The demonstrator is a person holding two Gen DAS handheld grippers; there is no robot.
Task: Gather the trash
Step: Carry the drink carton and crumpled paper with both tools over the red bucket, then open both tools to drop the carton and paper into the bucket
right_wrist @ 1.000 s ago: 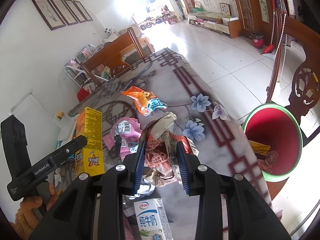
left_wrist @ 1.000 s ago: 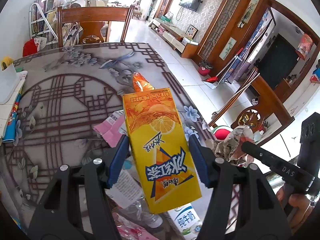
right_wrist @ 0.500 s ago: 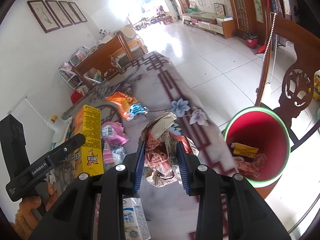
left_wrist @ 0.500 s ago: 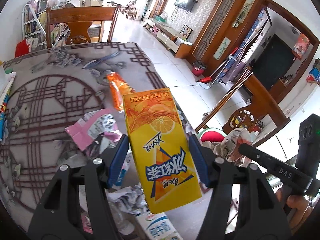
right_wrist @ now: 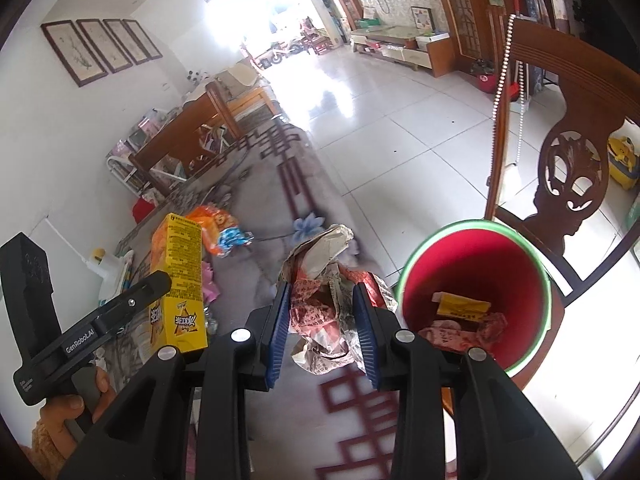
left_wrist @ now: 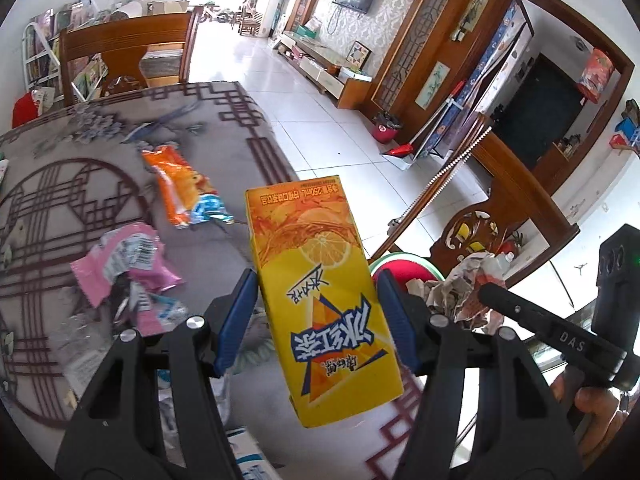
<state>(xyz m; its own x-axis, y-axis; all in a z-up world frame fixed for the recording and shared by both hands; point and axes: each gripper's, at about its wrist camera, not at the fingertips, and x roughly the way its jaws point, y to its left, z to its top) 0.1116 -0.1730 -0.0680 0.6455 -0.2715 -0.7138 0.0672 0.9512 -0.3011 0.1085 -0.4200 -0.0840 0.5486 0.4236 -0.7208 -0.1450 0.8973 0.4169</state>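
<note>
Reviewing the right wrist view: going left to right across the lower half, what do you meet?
Person's hand on the left gripper's handle → yellow drink carton → crumpled newspaper in the right gripper → red bin → wooden chair.
</note>
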